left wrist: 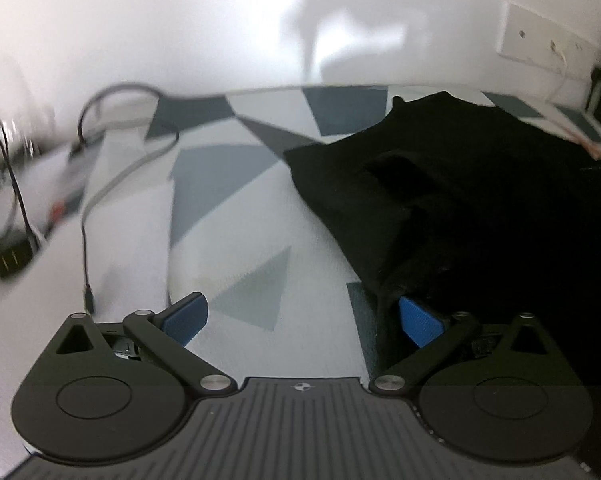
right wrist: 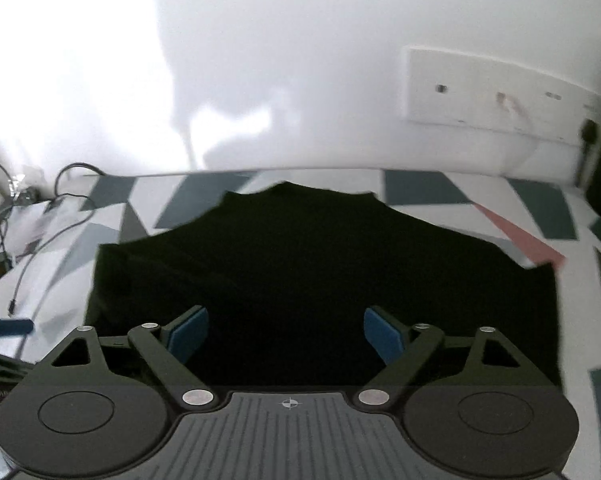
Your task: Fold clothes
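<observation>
Blue pads (left wrist: 184, 318) of the left gripper (left wrist: 300, 316) sit nearest, jaws spread wide with nothing between them. Its right pad is just at the near left edge of the black garment (left wrist: 440, 184), maybe brushing the cloth; I cannot tell if it touches. The garment lies spread on the patterned bed cover (left wrist: 228, 216), reaching toward the far edge by the wall (left wrist: 180, 20), with a rumpled fold along its left side. The right gripper (right wrist: 286, 334) hangs over the garment's near middle, jaws equally wide, gripping nothing. From that side the garment (right wrist: 300, 260) looks fairly flat, its neckline pointing to the far edge, a pink patch of cover showing by its right corner.

Cables (left wrist: 112, 184) and a plug (left wrist: 8, 260) lie along the left edge of the bed, well apart from the cloth.

My guess is that the step in hand is taking hold for a fold. To do it well, the left gripper should slide one pad under the near left edge and pinch all the layers there, not just the loose top flap. The right one is over the middle and wants to move out to an edge or corner first. Lift both together and level, so the fold lands straight, and keep the left side clear of the cables
</observation>
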Demonstrator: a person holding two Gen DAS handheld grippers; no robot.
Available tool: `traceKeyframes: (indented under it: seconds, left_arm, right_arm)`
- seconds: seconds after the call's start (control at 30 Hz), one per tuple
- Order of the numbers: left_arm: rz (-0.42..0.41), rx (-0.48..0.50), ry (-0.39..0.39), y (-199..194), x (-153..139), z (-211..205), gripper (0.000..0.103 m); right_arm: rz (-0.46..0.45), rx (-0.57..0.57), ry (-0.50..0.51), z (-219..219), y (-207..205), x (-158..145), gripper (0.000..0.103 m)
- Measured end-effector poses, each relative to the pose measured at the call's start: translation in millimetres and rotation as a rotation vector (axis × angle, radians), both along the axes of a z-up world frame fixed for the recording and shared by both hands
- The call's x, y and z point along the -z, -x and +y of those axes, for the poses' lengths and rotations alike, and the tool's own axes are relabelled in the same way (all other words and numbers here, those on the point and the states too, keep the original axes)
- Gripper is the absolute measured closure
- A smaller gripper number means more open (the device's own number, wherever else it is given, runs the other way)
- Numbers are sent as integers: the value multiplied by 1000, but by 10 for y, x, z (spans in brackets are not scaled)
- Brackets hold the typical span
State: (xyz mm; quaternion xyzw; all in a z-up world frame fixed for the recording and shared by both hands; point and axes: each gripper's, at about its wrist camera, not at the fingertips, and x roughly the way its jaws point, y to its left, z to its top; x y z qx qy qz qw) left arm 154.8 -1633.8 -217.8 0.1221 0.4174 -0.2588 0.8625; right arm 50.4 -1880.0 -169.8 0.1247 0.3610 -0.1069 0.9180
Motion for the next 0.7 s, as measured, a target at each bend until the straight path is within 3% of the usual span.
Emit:
traceKeyframes:
  seconds: [0.03, 0.07, 0.1, 0.17, 0.27, 0.47, 0.7]
  left_arm:
    - [21, -6, 18, -27, 14, 26, 0]
    - [24, -4, 32, -36, 25, 49, 0]
    - [14, 9, 34, -26, 36, 58, 0]
    - [-5, 27, 44, -11, 60, 81, 0]
    - [-25, 45, 53, 4, 82, 104, 0]
    - [-35, 47, 57, 3, 88, 97, 0]
    - [-37, 43, 58, 7, 87, 92, 0]
  right_arm:
    - [9, -17, 7, 20, -61, 31, 36]
    - [28, -32, 16, 32, -116, 67, 56]
    - [57, -47, 22, 42, -168, 108, 66]
    - [84, -57, 8, 13, -177, 153, 98]
    - [74, 1, 13, -89, -45, 154, 101]
    - [110, 260, 8, -546, 389, 178, 103]
    - [9, 39, 41, -124, 316, 19, 88]
